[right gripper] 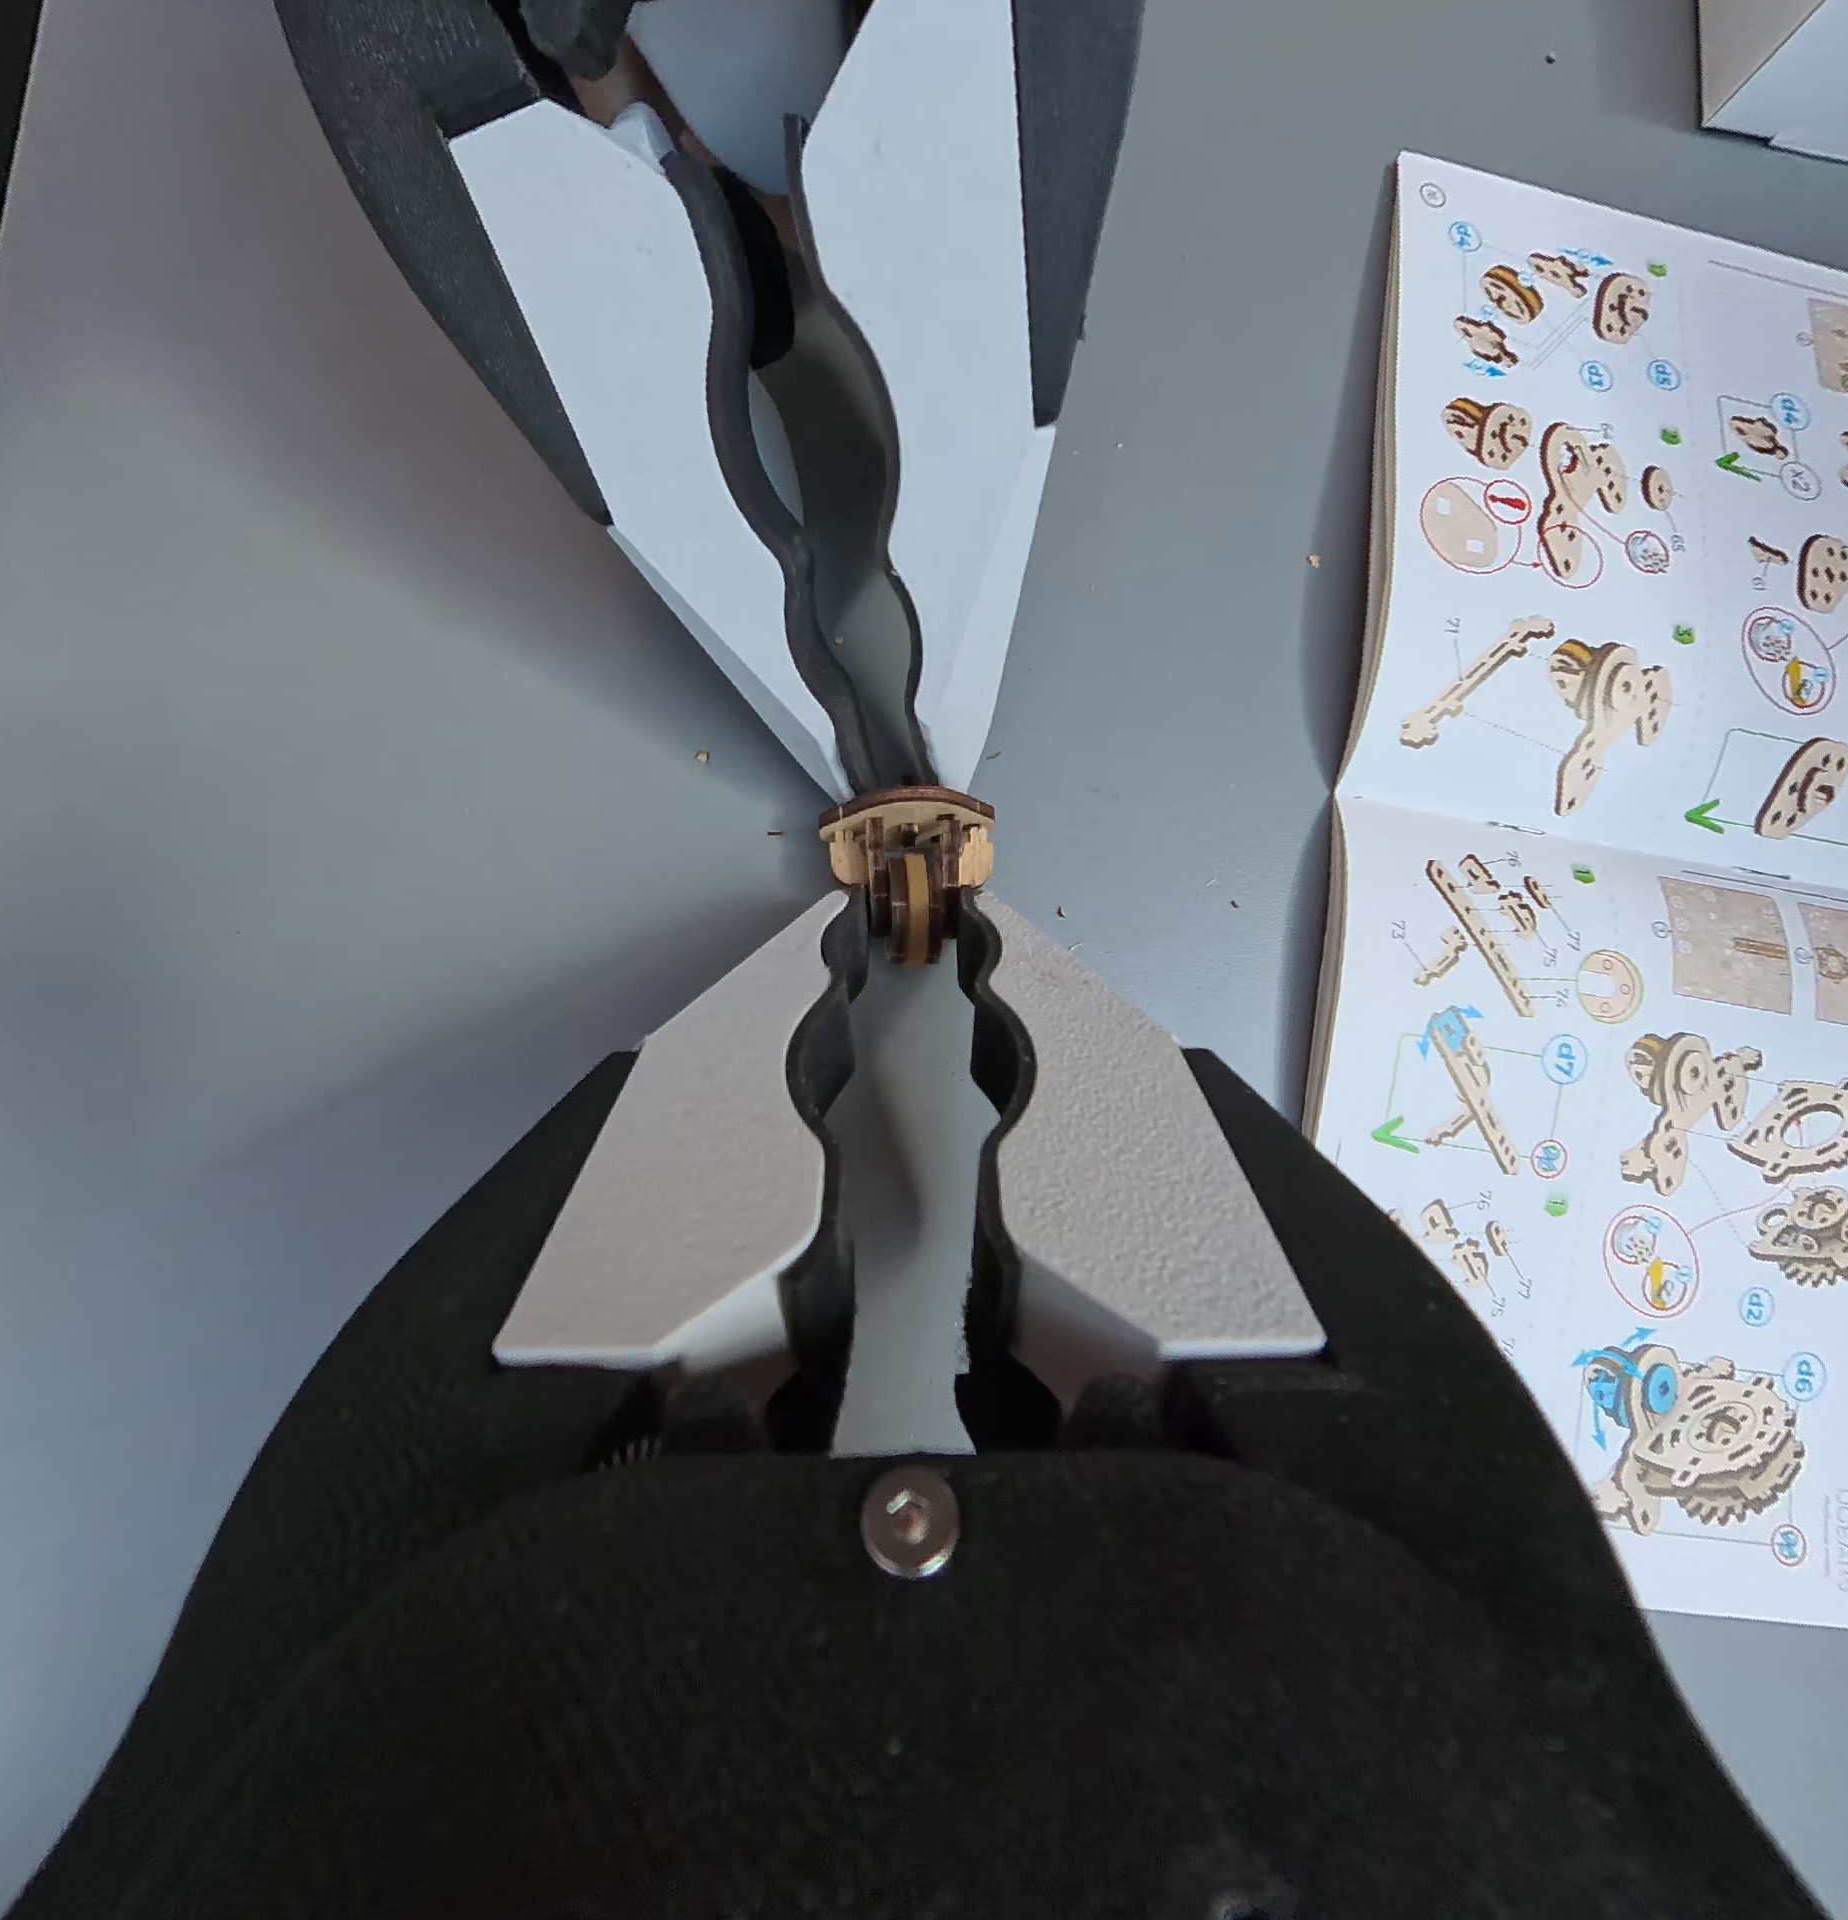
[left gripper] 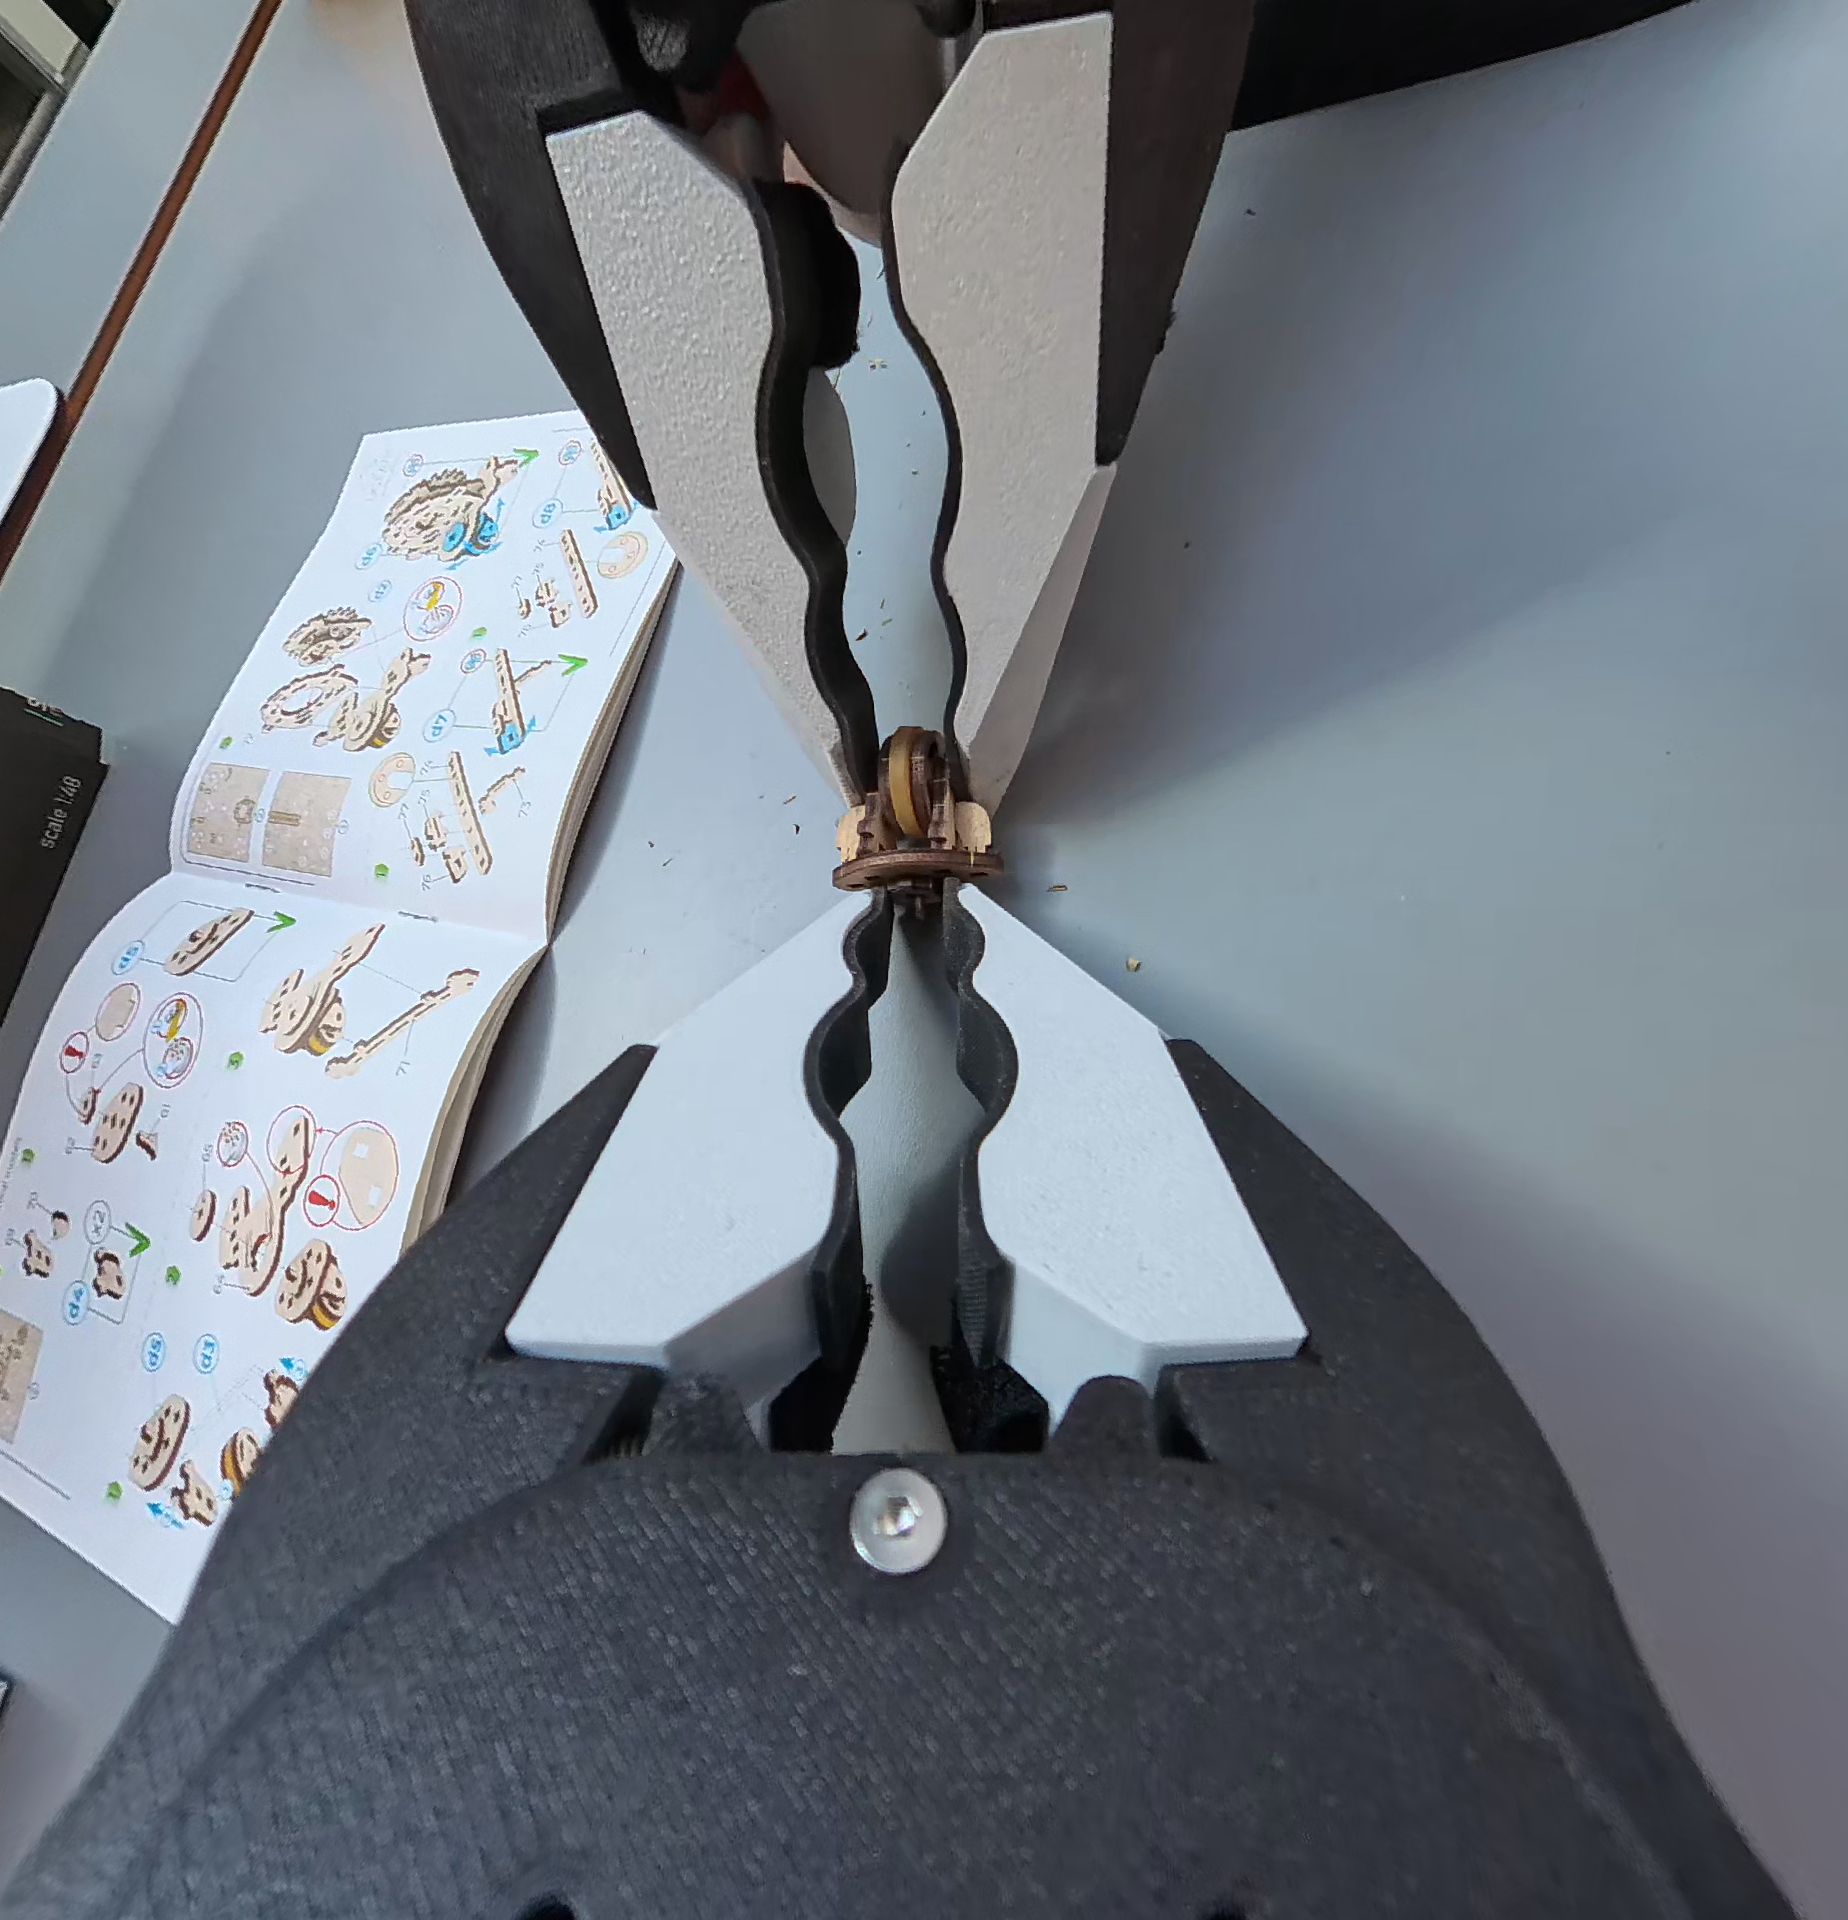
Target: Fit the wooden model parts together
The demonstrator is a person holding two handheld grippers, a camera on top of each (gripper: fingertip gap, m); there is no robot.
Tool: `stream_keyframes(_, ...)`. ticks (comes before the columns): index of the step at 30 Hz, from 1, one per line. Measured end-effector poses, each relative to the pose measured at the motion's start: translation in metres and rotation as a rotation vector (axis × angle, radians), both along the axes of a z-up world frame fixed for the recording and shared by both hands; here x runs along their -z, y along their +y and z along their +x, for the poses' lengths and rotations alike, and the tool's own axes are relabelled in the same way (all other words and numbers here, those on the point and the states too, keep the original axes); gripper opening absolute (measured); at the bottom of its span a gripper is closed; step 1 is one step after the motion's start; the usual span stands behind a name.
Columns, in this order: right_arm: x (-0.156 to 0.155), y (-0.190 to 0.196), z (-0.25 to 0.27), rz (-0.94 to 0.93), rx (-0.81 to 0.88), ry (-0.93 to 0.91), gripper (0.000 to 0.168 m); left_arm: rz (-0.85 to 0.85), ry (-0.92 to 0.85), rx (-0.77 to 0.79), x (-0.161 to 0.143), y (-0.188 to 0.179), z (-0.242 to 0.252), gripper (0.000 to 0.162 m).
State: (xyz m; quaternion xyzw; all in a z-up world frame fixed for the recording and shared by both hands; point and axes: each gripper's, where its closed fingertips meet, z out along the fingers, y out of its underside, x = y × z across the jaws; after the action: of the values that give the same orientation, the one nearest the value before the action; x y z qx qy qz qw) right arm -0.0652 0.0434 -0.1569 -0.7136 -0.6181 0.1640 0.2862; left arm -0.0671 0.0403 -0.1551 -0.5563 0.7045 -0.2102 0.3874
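A small wooden model assembly [left gripper: 915, 831] hangs between my two grippers above the grey table [left gripper: 1471, 727]. It has a dark round disc [left gripper: 915, 871] at one end and a tan wheel [left gripper: 904, 790] between dark side plates at the other. My left gripper [left gripper: 915, 906] is shut on a small tab under the disc. My right gripper [left gripper: 912, 764] reaches in from the top, tip to tip with the left, and is shut on the wheel end. In the right wrist view my right gripper [right gripper: 907, 935] clamps the wheel [right gripper: 907, 914], and the left gripper [right gripper: 884, 774] holds the disc [right gripper: 904, 805].
An open instruction booklet [left gripper: 328, 935] lies flat on the table left of the grippers; it also shows in the right wrist view [right gripper: 1626, 831]. A dark box [left gripper: 16, 831] sits at the left edge. Small wood crumbs [left gripper: 1055, 889] dot the table. My two grippers' fingertips are within a few centimetres of each other.
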Motion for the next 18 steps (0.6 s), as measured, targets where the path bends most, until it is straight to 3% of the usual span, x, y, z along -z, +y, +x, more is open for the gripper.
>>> stream_keyframes(18,-0.0024,-0.0011,-0.0011,0.022,-0.053,-0.146,0.014,-0.015,0.003,0.026,0.0003,-0.0014,0.0012,0.006)
